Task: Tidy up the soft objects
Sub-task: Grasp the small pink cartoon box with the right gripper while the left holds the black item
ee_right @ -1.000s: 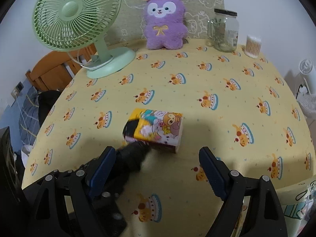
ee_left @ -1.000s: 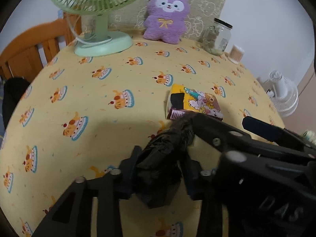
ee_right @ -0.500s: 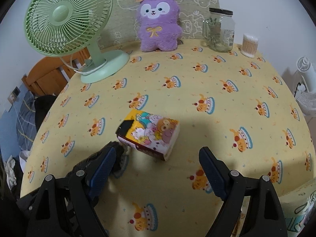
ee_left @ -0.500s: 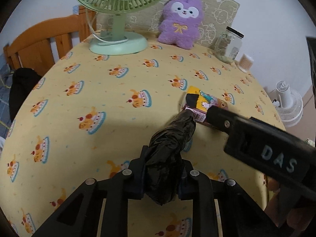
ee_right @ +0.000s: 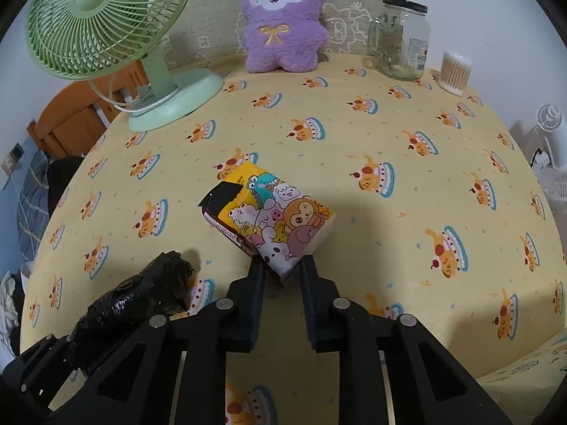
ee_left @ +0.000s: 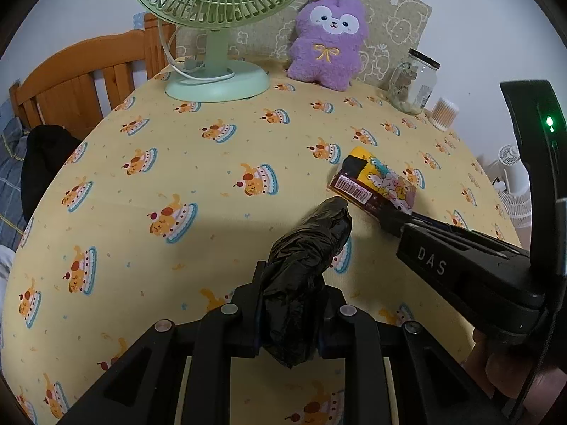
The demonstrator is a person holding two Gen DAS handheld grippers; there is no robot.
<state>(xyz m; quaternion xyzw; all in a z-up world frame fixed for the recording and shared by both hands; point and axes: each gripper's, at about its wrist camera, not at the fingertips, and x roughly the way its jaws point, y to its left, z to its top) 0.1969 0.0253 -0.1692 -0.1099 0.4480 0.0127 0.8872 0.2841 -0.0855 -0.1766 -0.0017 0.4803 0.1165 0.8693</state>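
The left tongs [ee_left: 288, 322] reach forward low over the table [ee_left: 149, 148] and grip a black bag roll [ee_left: 304, 269]. The right tongs [ee_right: 281, 276] pinch the near corner of the tissue pack [ee_right: 273, 219], which lies on the table middle.

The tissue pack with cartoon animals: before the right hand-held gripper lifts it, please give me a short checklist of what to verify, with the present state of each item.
1. Right hand-held gripper closed on the tissue pack: ok, both fingers pinch its near corner.
2. Grip depth: not ok, only the corner sits between the fingers, so the pack may swing or slip.
3. Left hand-held gripper secure on the black plastic bag roll: ok, clamped from both sides.
4. Roll apart from the pack: ok, a small gap shows in the left wrist view.
5. Pack free of the tablecloth: cannot tell.
6. Fan, plush toy and jar away from the pack: ok, all stand at the far edge.
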